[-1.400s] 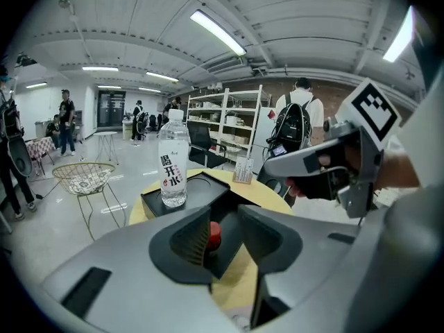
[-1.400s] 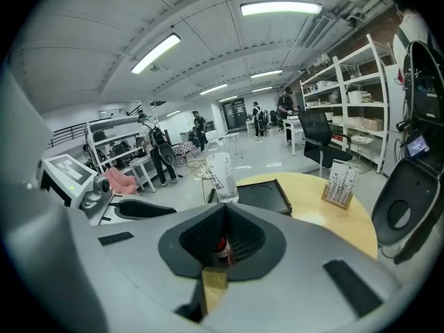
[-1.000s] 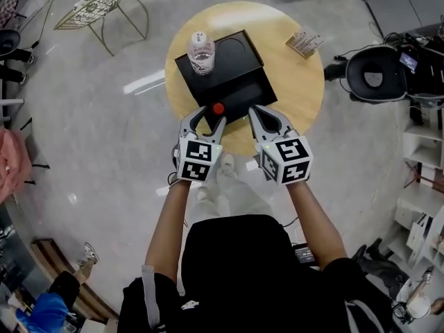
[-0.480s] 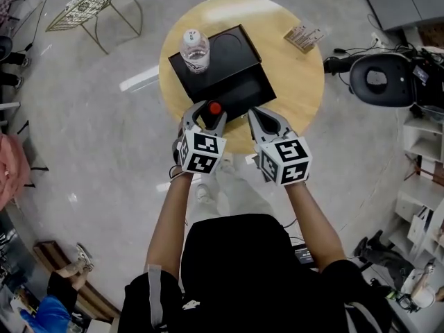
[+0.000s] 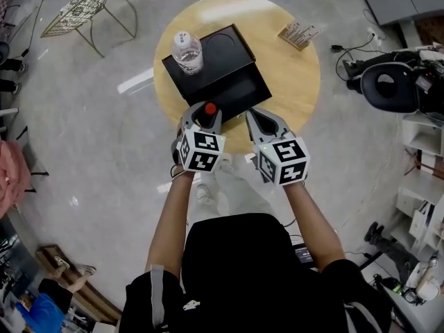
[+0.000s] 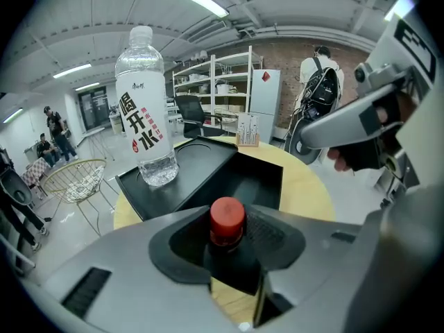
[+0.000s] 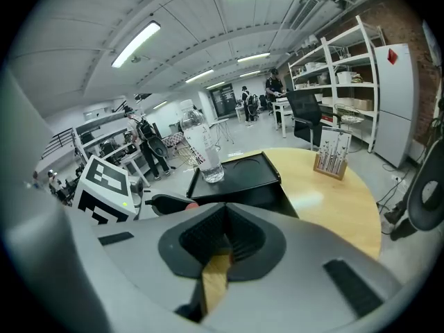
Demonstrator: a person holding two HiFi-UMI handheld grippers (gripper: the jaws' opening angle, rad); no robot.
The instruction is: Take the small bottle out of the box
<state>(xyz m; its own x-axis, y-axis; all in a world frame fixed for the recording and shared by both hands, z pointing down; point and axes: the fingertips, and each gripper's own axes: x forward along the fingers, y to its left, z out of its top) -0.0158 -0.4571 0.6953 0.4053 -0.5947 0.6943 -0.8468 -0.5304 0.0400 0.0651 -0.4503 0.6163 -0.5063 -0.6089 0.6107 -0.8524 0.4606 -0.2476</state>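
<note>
A tall water bottle stands on the far left part of the black box, on the round desk. The left tongs straddle the red-capped small bottle, upright at the box's near corner. Their jaws have just been closing around it, and a sliver of gap shows. This looks like the grasp: next a firm pinch, then a straight lift clear of the box. The right tongs hover alongside, jaws almost together and empty.

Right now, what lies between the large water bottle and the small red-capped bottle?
Only the black box: its dark surface, with nothing else on it, runs from the water bottle to the small bottle. The head view shows this.
</note>
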